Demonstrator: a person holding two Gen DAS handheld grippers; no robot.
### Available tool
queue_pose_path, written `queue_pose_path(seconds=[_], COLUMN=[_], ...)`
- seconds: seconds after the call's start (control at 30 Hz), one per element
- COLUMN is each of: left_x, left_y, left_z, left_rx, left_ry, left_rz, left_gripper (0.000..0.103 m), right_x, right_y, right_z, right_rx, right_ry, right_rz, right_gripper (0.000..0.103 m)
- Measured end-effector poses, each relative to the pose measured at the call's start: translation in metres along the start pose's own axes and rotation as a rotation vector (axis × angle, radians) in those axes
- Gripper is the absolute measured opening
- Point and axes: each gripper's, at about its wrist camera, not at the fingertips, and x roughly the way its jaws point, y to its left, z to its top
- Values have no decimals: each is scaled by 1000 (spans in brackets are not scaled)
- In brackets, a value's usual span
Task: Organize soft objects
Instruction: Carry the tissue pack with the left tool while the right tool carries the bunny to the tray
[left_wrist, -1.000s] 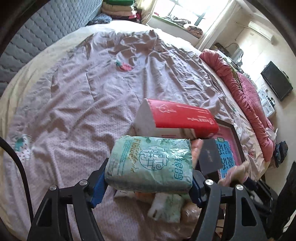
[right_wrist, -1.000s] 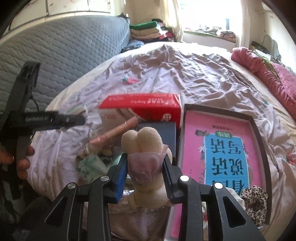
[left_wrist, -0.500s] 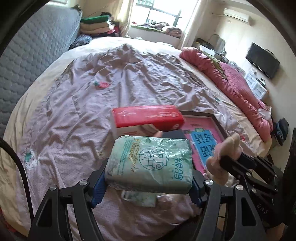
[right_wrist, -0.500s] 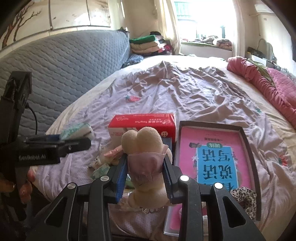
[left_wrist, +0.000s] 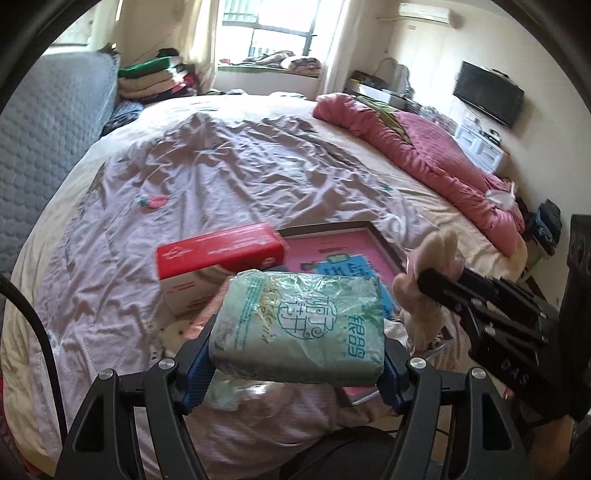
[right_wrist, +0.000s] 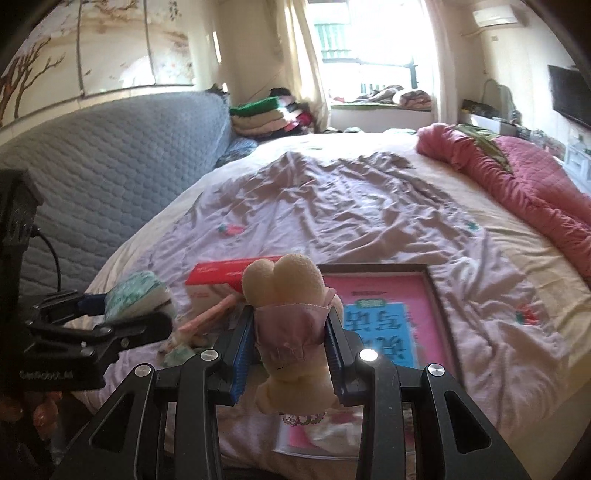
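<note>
Both loads are clamped aloft, the tissue pack (left_wrist: 299, 326) in the left gripper (left_wrist: 295, 365) at lower centre and the plush toy (right_wrist: 290, 321) in the right gripper (right_wrist: 290, 360), so a slack squeeze could let either be dropped off the bed (left_wrist: 240, 177) edge.

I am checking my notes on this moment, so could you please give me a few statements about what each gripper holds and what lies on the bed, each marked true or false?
1. The left gripper is shut on a green tissue pack. True.
2. The right gripper is open with nothing between its fingers. False: it is shut on a cream plush toy in a pink garment.
3. A red and white tissue box lies on the bed sheet. True.
4. The pink book stands upright against the headboard. False: it lies flat in a dark-framed tray on the bed.
5. A pink quilt is bunched along the bed's far right side. True.
</note>
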Motion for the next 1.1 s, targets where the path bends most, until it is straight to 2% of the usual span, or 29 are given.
queue_pose_path(seconds=[0.23, 0.53, 1.1], left_x=[2, 14, 49], left_y=[-39, -67, -84], left_z=[5, 10, 8], left_rx=[71, 127, 141], left_ry=[0, 15, 76], left_rz=[-26, -41, -46], left_gripper=[72, 72, 72], right_x=[-21, -27, -21], right_y=[-34, -53, -73], right_z=[2, 6, 5], right_rx=[62, 92, 119], right_ry=[-39, -55, -39], right_rz=[-49, -75, -79], right_gripper=[36, 36, 36])
